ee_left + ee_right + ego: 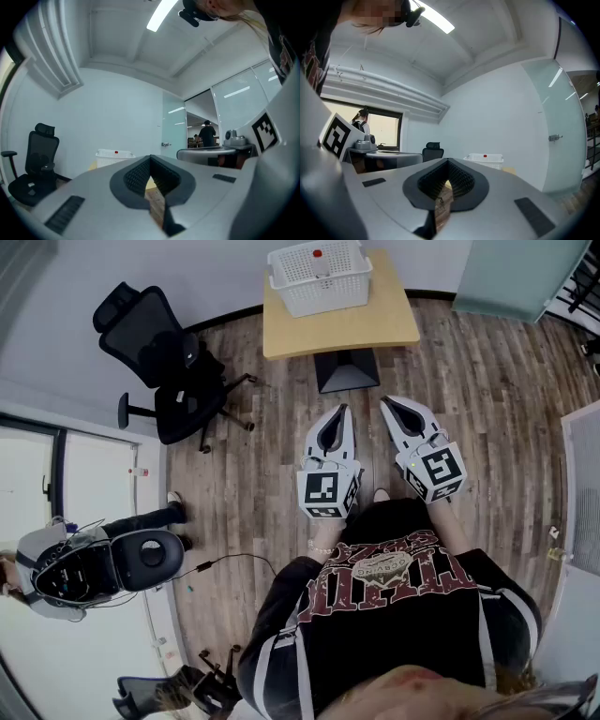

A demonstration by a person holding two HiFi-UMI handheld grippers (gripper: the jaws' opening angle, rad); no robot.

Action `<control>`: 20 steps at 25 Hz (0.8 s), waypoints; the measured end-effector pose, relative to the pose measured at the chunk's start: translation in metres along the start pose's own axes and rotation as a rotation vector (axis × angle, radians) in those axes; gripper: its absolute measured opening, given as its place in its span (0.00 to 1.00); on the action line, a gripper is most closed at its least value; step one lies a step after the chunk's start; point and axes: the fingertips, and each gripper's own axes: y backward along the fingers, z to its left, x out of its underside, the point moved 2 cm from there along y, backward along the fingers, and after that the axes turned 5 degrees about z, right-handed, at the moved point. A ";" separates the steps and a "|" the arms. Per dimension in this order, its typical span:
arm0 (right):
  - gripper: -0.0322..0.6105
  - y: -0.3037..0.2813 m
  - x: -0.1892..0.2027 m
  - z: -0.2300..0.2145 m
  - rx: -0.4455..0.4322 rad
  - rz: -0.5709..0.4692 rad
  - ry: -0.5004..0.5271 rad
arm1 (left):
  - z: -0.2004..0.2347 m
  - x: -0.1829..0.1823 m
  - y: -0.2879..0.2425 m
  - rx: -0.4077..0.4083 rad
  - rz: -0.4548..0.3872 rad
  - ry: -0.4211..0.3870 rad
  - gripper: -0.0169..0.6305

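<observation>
Brown wood plank floor [234, 493], pale walls. A black office chair [173, 362] stands far left, a small tan worktop [389, 322] far ahead, a frosted glass door [511, 273] far right; a strip light [159, 16] glows overhead

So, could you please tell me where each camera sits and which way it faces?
Head view: on the person's head, facing steeply down at the left gripper, right gripper and table; their torso shows.
Left gripper view: rides that gripper, looks along its shut jaws; the right gripper's marker cube shows.
Right gripper view: likewise, along its shut jaws; the left gripper's marker cube shows.
Shared: all three see the white basket.
</observation>
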 end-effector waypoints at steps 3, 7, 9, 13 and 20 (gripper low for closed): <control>0.08 -0.001 0.000 -0.002 -0.001 0.001 -0.002 | 0.000 0.001 -0.002 -0.002 0.004 0.004 0.10; 0.08 0.000 0.000 -0.008 -0.001 -0.010 -0.015 | -0.003 0.002 -0.006 -0.004 0.007 0.009 0.10; 0.08 0.002 0.000 -0.013 0.002 -0.015 -0.021 | -0.006 0.002 -0.009 -0.005 0.009 0.008 0.10; 0.08 0.007 0.001 -0.024 -0.001 -0.018 -0.028 | -0.013 0.002 -0.016 -0.012 0.009 0.007 0.10; 0.08 0.014 0.004 -0.035 -0.016 -0.013 -0.026 | -0.025 0.004 -0.024 -0.024 0.020 0.011 0.10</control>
